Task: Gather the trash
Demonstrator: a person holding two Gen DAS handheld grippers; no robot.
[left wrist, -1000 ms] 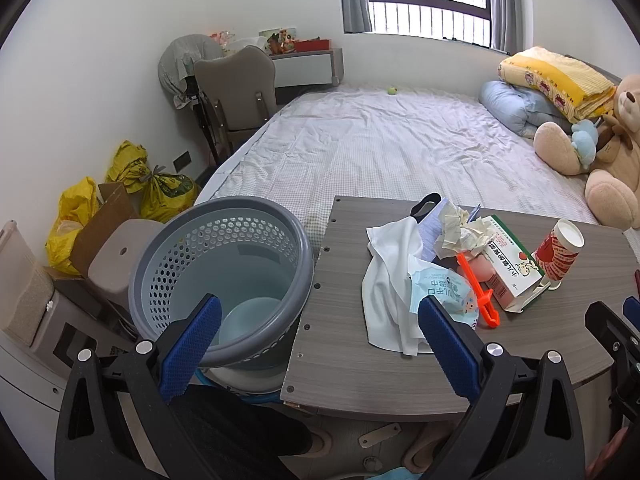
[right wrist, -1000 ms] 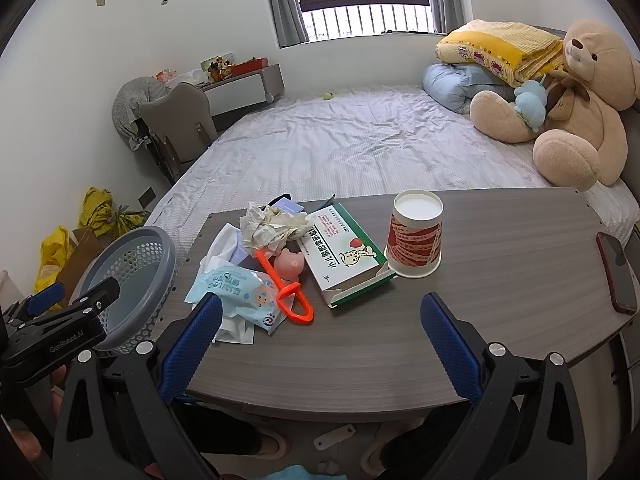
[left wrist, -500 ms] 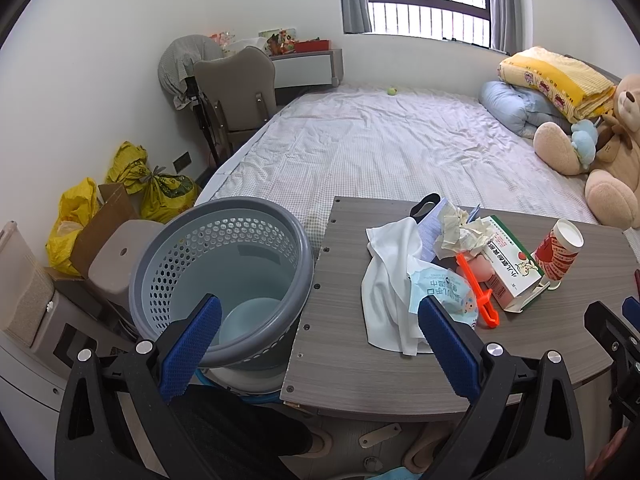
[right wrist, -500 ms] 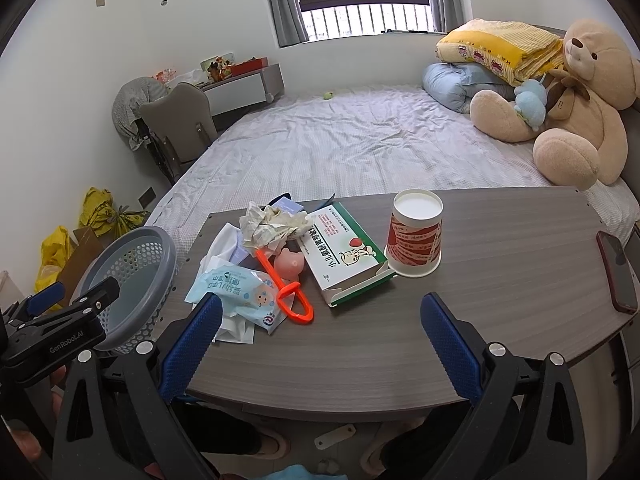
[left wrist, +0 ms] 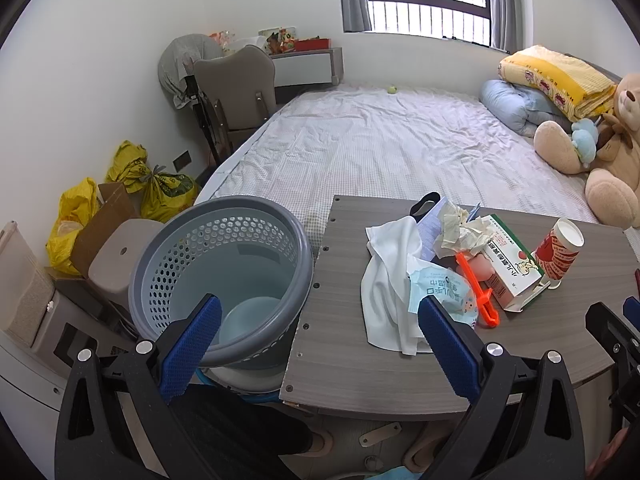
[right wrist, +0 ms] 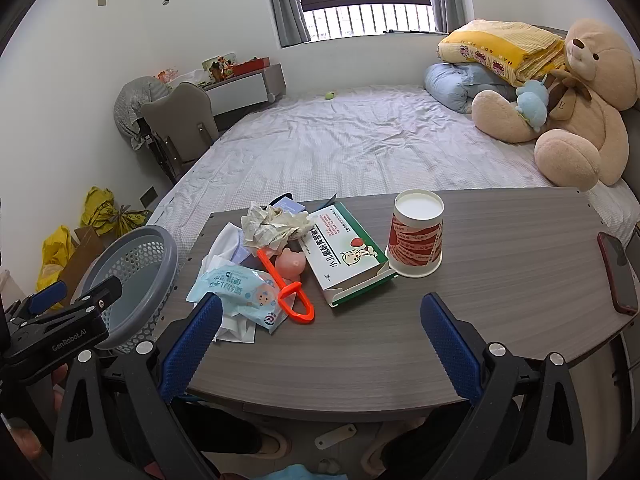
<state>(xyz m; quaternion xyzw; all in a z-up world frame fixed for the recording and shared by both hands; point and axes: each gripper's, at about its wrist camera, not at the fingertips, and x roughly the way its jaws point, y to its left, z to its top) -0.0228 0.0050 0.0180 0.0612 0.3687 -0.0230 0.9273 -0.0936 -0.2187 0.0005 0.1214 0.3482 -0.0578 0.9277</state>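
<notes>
"GenRobot.AI" stands in pale letters on the black body of the left tongs. The green-and-white cardboard box carries Chinese characters, "小儿氨酚黄那敏".

The counter is grey-brown woodgrain. On it, the paper cup is red with white markings and a white top; the medicine box is white with green edges and a small red fruit print. The wipes packet is pale blue, the plastic clip bright orange, the toy pig pink, the cloth white. The perforated laundry basket is grey-blue. Both claws' pads are blue on black frames. The phone is dark red.
</notes>
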